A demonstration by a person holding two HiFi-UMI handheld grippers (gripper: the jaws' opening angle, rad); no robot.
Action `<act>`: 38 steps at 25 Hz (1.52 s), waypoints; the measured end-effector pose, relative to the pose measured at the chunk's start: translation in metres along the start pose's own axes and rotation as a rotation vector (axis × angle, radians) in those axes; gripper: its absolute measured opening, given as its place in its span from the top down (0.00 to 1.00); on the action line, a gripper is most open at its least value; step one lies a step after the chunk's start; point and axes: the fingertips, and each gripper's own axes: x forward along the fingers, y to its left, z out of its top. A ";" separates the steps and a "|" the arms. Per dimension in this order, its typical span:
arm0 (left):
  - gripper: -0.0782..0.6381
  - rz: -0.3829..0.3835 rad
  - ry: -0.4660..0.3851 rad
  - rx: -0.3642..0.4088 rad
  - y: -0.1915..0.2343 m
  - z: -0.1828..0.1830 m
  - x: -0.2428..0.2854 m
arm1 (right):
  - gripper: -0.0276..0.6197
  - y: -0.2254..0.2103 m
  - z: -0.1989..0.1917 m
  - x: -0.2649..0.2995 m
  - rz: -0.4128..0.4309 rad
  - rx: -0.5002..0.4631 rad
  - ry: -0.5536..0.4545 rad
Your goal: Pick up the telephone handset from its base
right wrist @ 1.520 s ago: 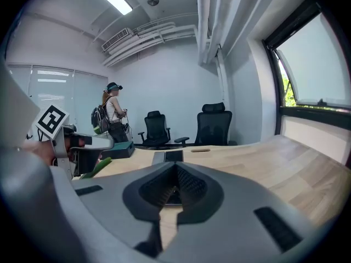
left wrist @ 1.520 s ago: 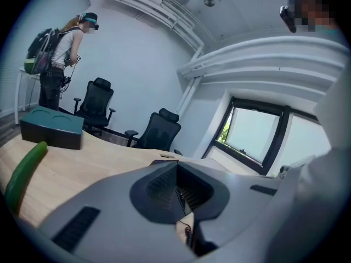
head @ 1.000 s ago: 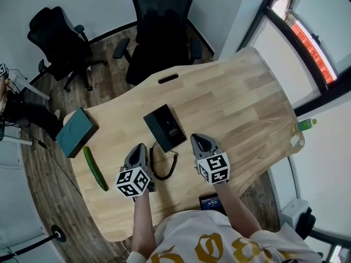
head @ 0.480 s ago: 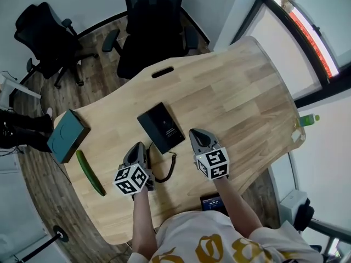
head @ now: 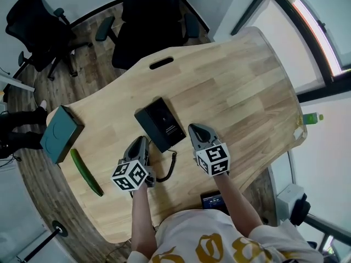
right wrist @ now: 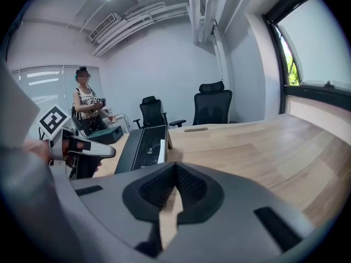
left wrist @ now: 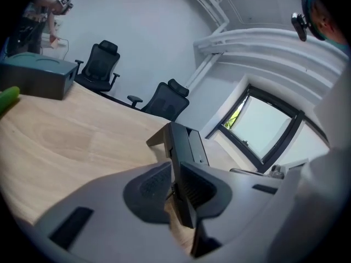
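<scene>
The black telephone (head: pixel 160 123) lies on the wooden table (head: pixel 236 97), its handset (right wrist: pixel 122 147) still resting along the base. Its coiled cord (head: pixel 168 170) loops toward me between the grippers. My left gripper (head: pixel 140 142) hovers just short of the phone's near left corner. Its jaws have just been opening to a narrow slit, and nothing is between them. In the left gripper view the telephone (left wrist: pixel 185 140) stands straight ahead of the left gripper (left wrist: pixel 174 188). My right gripper (head: pixel 196 131) sits to the right of the phone, shut and empty, and the telephone (right wrist: pixel 143 144) appears left of the right gripper (right wrist: pixel 175 169).
A green box (head: pixel 60 134) and a cucumber (head: pixel 85 171) lie at the table's left end. Black office chairs (head: pixel 151 21) stand beyond the far edge. A dark device (head: pixel 211 201) rests at the near edge. A person (right wrist: pixel 85 108) stands in the background.
Both grippers have sunk a little toward the table beside the phone. The left one's tips have edged closer to the phone's near corner. The phone has not moved.
</scene>
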 end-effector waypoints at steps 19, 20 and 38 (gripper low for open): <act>0.65 -0.133 0.080 -0.085 -0.010 -0.010 0.036 | 0.95 -0.004 -0.018 0.011 0.017 0.032 0.039; 0.65 -0.138 0.086 -0.085 -0.010 -0.009 0.037 | 0.95 -0.004 -0.018 0.012 0.018 0.032 0.038; 0.75 -0.142 0.096 -0.164 -0.016 -0.013 0.035 | 0.95 0.001 -0.008 0.000 0.030 0.021 0.010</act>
